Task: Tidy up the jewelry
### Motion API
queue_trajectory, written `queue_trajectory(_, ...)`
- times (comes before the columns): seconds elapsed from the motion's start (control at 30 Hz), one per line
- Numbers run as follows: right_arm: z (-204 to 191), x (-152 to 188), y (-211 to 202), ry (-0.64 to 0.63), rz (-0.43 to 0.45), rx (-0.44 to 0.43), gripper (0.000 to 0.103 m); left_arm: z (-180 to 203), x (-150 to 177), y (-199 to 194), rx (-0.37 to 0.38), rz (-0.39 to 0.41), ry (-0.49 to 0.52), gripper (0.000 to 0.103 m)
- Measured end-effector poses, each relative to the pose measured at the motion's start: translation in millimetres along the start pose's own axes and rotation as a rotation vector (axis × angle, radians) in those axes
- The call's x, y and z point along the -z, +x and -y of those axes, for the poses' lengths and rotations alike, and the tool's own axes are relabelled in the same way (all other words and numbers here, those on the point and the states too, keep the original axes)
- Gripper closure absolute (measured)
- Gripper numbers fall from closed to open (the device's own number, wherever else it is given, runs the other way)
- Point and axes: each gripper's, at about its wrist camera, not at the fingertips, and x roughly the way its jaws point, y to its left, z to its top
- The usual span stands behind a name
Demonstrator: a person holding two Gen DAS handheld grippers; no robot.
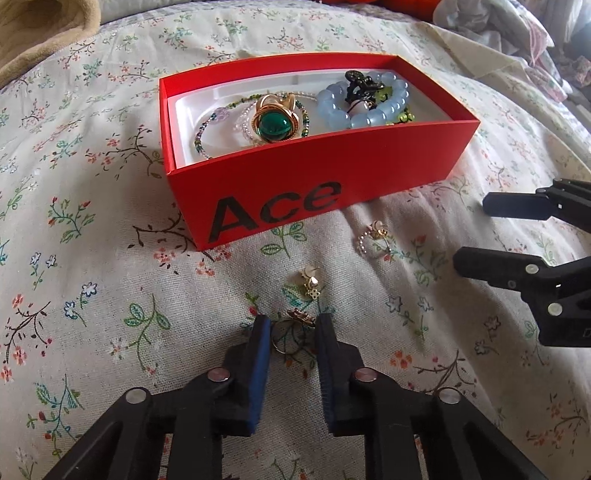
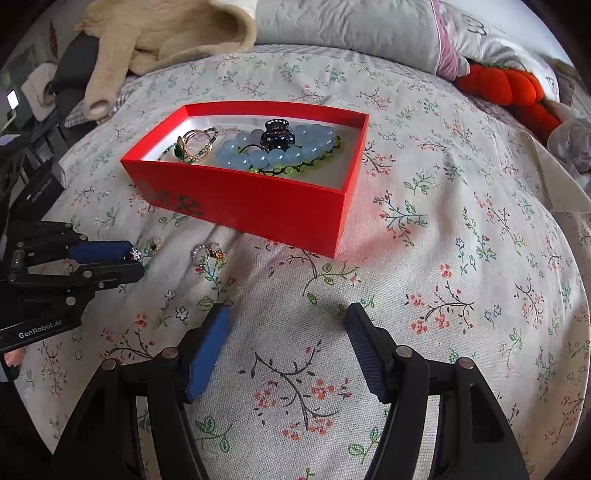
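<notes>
A red box (image 1: pixel 295 177) marked "Ace" sits on the flowered bedspread and holds a green-stone ring (image 1: pixel 275 123), thin bead strands, a blue bead bracelet (image 1: pixel 364 107) and a dark hair claw (image 1: pixel 360 86). It also shows in the right wrist view (image 2: pixel 258 206). My left gripper (image 1: pixel 291 325) is open with its pads either side of a small gold ring (image 1: pixel 291 334) lying on the cloth. A gold earring (image 1: pixel 310 282) and a pearl hoop earring (image 1: pixel 373 238) lie between it and the box. My right gripper (image 2: pixel 286 314) is open and empty above bare cloth.
A beige garment (image 2: pixel 166 37) and grey pillow (image 2: pixel 351 26) lie behind the box, an orange plush (image 2: pixel 506 86) at the far right. My right gripper shows at the right edge of the left wrist view (image 1: pixel 517 236).
</notes>
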Motion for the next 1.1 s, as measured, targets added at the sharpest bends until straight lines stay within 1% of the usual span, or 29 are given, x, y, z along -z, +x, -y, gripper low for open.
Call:
queue_trajectory(0.13, -5, -2, 2, -0.014, 0.003, -0.001, 0.034, 2, -3, -2, -0.014, -0.026, -0.043, 0.085)
queue_trajectory(0.27, -10, -5, 2, -0.01, 0.005, -0.028, 0.035, 2, -2, -6, -0.037, -0.046, -0.073, 0.085)
queue_trajectory(0.33, -17, -7, 3, -0.021, 0.009, -0.045, 0.037, 0, 0, -10, -0.052, -0.048, -0.092, 0.085)
queue_trajectory(0.4, -25, -9, 4, -0.041, 0.012, -0.065, 0.043, -4, 1, -14, -0.057, -0.052, -0.124, 0.085)
queue_trajectory(0.43, -30, -9, 5, -0.053, 0.01, -0.072, 0.045, -6, 2, -16, -0.059, -0.057, -0.14, 0.085)
queue_trajectory(0.5, -41, -11, 9, -0.082, 0.004, -0.082, 0.054, -11, 4, -18, -0.066, -0.072, -0.175, 0.085)
queue_trajectory(0.53, -45, -11, 11, -0.098, 0.005, -0.082, 0.056, -14, 6, -18, -0.065, -0.082, -0.196, 0.085)
queue_trajectory(0.6, -51, -14, 16, -0.108, -0.006, -0.106, 0.07, -19, 9, -18, -0.06, -0.105, -0.236, 0.085)
queue_trajectory(0.67, -53, -16, 24, -0.09, -0.032, -0.133, 0.075, -22, 12, -18, -0.048, -0.114, -0.252, 0.085)
queue_trajectory(1.1, -59, -28, 37, -0.075, -0.001, -0.109, 0.077, -27, 15, -21, -0.033, -0.113, -0.263, 0.085)
